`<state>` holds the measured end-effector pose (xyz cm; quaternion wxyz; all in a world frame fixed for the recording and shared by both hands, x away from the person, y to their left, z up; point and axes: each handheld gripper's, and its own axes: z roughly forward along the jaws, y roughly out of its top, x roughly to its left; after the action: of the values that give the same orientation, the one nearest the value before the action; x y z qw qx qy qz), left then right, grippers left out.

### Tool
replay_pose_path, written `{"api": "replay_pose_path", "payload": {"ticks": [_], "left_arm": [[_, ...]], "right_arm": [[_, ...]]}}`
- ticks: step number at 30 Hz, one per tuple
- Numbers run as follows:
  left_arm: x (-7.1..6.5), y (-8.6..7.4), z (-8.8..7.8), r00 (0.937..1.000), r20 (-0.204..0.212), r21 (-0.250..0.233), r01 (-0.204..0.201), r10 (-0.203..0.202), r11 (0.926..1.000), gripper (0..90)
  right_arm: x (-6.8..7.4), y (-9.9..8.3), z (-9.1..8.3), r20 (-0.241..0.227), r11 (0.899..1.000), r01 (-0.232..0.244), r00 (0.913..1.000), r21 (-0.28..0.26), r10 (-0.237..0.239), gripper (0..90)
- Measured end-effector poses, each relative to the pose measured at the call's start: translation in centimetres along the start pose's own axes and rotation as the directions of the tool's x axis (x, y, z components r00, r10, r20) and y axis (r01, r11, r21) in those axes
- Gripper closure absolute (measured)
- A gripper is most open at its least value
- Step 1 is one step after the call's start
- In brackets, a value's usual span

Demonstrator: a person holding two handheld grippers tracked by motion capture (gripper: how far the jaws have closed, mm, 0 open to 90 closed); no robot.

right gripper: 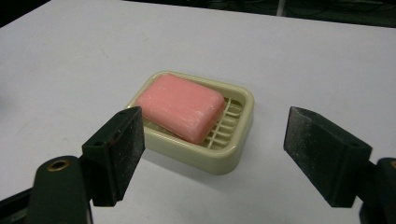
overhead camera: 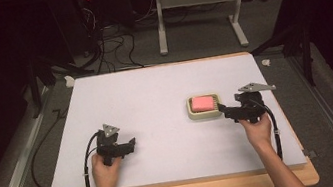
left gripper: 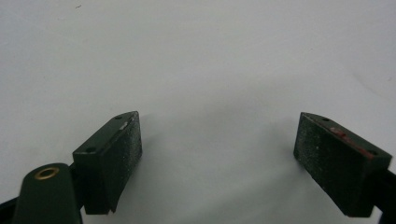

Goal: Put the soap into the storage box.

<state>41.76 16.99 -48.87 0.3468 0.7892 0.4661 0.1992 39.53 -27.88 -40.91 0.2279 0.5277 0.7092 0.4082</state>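
The right gripper (right gripper: 212,156) is hovering wide open just before the soap (right gripper: 180,106), lying slanted in its slotted dish (right gripper: 233,154); the left gripper (left gripper: 217,161) is gaping over bare table (left gripper: 196,56).

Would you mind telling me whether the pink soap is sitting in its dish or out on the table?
In the dish: the pink soap lies on the slats of the cream dish, inside its rim.

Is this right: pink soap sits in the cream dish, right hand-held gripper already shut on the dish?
Not quite. The right hand-held gripper is open, jaws spread wide just short of the cream dish, as the right gripper view shows. The pink soap does sit in the dish.
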Motion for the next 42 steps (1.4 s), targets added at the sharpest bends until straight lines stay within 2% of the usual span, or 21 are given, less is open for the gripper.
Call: {"api": "replay_pose_path", "payload": {"ticks": [14, 22, 24, 42], "left_arm": [[0.0, 0.0, 0.0, 1.0, 0.0, 0.0, 0.0, 0.0, 1.0, 15.8], [0.0, 0.0, 0.0, 1.0, 0.0, 0.0, 0.0, 0.0, 1.0, 15.8], [0.0, 0.0, 0.0, 1.0, 0.0, 0.002, -0.002, 0.002, 1.0, 15.8], [0.0, 0.0, 0.0, 1.0, 0.0, 0.001, -0.001, 0.001, 1.0, 15.8]], "right_arm": [[-0.4, -0.6, -1.1, 0.003, 1.0, -0.014, 0.9999, -0.015, 0.014, 21.2], [-1.1, -1.4, -1.7, 0.007, 0.999, -0.026, 0.9996, -0.025, 0.026, 21.3], [-1.3, -1.8, -2.0, 0.01, 0.999, -0.042, 0.9991, -0.032, 0.042, 21.3], [-1.8, -3.4, -2.8, 0.002, 0.999, -0.041, 0.9991, -0.033, 0.041, 21.5]]}}
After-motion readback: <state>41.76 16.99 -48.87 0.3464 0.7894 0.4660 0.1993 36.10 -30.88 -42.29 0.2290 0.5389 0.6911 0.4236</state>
